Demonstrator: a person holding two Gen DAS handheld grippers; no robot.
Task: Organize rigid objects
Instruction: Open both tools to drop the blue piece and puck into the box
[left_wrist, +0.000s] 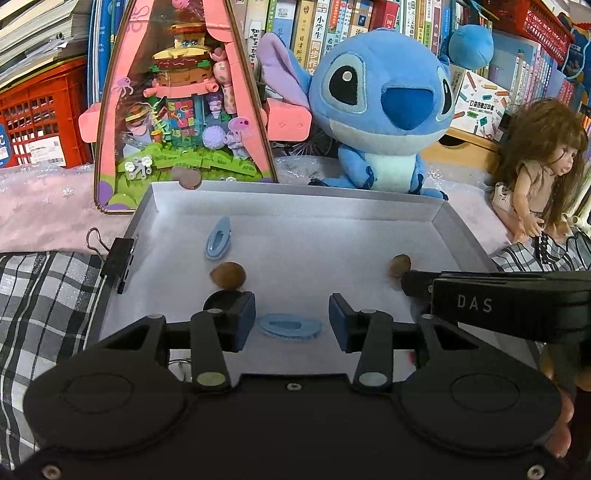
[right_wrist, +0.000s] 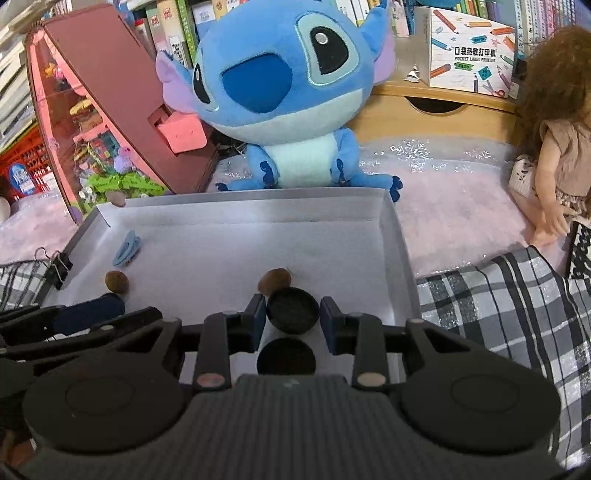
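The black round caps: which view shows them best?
The right wrist view: both black caps show near its gripper, one between the fingers. The left wrist view shows only part of one, behind a finger.

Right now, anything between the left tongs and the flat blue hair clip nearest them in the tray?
Nothing visible. The flat blue oval hair clip lies on the white tray floor in the gap of the open left tongs. The brown nut sits beyond the left finger, clear of that gap.

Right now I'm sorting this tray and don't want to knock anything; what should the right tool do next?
Probably lift straight up. The right tool stands open around a black cap lying in the tray, pads apart from it, with a brown stone just beyond.
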